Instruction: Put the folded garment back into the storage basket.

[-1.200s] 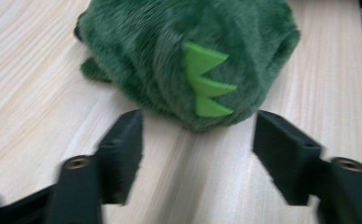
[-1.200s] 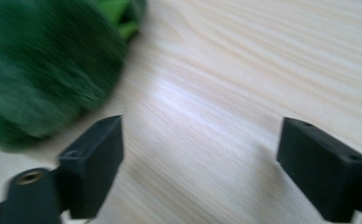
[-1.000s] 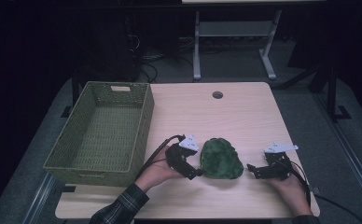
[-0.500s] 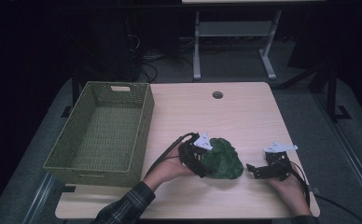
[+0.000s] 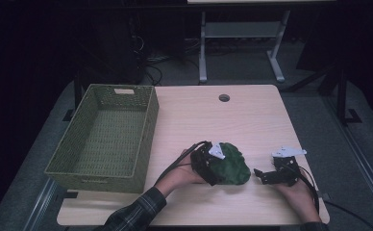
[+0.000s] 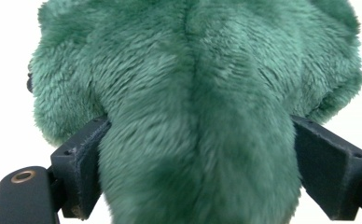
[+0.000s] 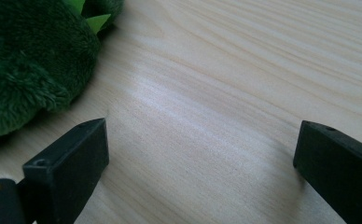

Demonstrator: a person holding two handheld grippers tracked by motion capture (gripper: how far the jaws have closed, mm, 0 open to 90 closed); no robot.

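A dark green plush toy (image 5: 233, 167) lies on the wooden table (image 5: 213, 120) near its front edge. My left gripper (image 5: 214, 169) is pushed up against the toy's left side; in the left gripper view its two black fingers (image 6: 81, 149) stand wide apart with the fur (image 6: 193, 93) bulging between them, touching both pads. My right gripper (image 5: 260, 174) rests low on the table just right of the toy, open, with bare wood between its fingers (image 7: 72, 163). The toy's edge (image 7: 25, 56) with light green spikes shows at the upper left of the right gripper view.
A green woven basket (image 5: 148, 130), empty, stands on the left part of the table. A round cable hole (image 5: 224, 97) sits near the table's far edge. Beyond the table is a dark floor with desk legs.
My left gripper has moved right, from beside the toy to against it, with the fur now between its jaws. The right gripper has stayed put.
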